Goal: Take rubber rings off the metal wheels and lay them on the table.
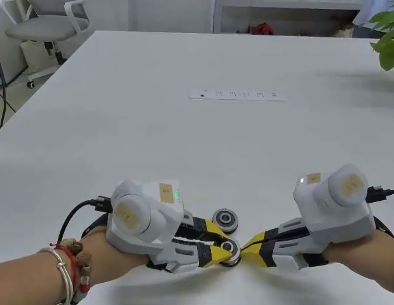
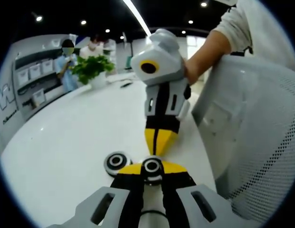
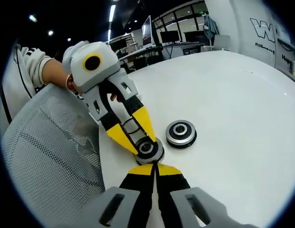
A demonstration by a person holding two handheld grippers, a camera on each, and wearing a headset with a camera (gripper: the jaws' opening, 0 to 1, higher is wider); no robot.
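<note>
Two metal wheels (image 1: 225,218) (image 1: 230,247); two grippers (image 1: 219,253) (image 1: 248,244); one table (image 1: 184,140); one power strip (image 1: 237,95).

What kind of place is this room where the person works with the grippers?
Most likely an open office or a lab: a large white table, a swivel office chair beside it, desks with monitors behind, and a potted plant.
</note>
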